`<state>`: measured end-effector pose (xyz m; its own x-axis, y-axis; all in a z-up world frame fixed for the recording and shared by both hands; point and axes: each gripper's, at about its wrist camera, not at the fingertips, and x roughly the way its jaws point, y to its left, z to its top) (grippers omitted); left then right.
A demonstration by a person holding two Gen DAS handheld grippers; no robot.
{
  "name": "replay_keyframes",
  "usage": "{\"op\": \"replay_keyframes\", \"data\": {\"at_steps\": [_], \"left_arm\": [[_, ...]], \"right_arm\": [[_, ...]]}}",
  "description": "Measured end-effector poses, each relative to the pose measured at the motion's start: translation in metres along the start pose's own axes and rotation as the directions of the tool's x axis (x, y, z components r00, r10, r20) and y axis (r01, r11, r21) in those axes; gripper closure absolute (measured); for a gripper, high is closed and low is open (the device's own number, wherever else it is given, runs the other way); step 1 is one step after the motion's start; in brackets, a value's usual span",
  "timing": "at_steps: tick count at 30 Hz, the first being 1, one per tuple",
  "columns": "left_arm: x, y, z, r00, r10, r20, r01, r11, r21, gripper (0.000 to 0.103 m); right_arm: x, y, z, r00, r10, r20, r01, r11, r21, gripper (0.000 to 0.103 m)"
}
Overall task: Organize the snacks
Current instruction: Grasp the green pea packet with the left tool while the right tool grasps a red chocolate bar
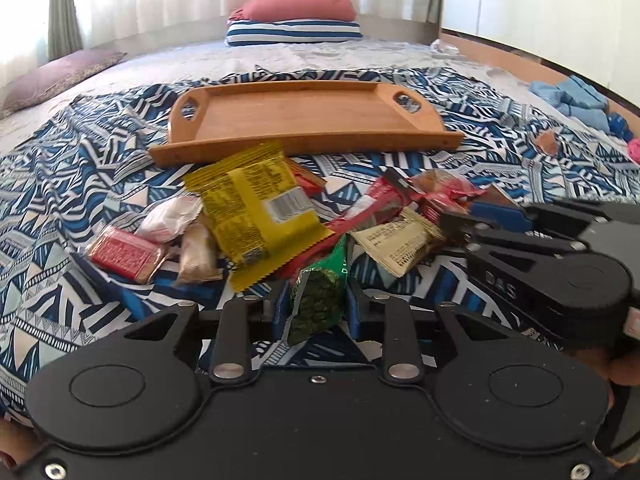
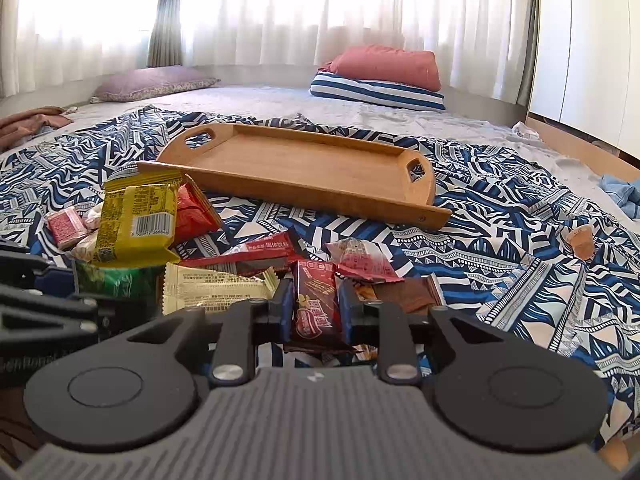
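Observation:
A pile of wrapped snacks lies on a blue patterned bedspread [image 1: 60, 184] in front of an empty wooden tray [image 1: 304, 120], also seen in the right wrist view [image 2: 304, 168]. My left gripper [image 1: 318, 308] is shut on a green snack packet [image 1: 320, 300]. My right gripper [image 2: 316, 312] is shut on a dark red snack bar [image 2: 316, 304]; it also shows at the right of the left wrist view [image 1: 472, 224]. A yellow packet [image 1: 252, 208] tops the pile, also seen in the right wrist view [image 2: 136, 224]. A cream packet [image 2: 212, 288] lies between the grippers.
Red [image 1: 300, 4] and striped [image 1: 294, 32] pillows lie at the bed's far end, a purple pillow [image 2: 152, 82] at far left. Blue cloth [image 1: 576, 100] lies at the right edge. A small brown snack [image 2: 580, 240] sits apart on the right.

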<state>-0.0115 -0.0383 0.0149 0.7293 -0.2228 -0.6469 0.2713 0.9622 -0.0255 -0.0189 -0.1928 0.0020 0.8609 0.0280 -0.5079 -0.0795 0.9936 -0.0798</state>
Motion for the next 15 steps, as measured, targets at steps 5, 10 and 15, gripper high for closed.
{"op": "replay_keyframes", "data": {"at_steps": [5, 10, 15], "left_arm": [[0.0023, 0.0012, 0.0010, 1.000, -0.006, 0.005, 0.006, 1.000, 0.007, 0.075], [0.0043, -0.0031, 0.0017, 1.000, -0.004, 0.010, 0.004, 1.000, 0.007, 0.075], [0.0051, -0.0022, 0.0017, 1.000, -0.012, 0.008, 0.012, 1.000, -0.005, 0.075]], "right_arm": [[-0.0064, 0.0024, -0.0032, 1.000, 0.000, 0.011, 0.001, 1.000, -0.023, 0.053], [-0.0019, 0.0023, -0.0037, 1.000, -0.016, -0.006, 0.016, 1.000, -0.010, 0.052], [0.0020, 0.0039, -0.0038, 1.000, -0.015, -0.013, 0.015, 1.000, -0.007, 0.052]]}}
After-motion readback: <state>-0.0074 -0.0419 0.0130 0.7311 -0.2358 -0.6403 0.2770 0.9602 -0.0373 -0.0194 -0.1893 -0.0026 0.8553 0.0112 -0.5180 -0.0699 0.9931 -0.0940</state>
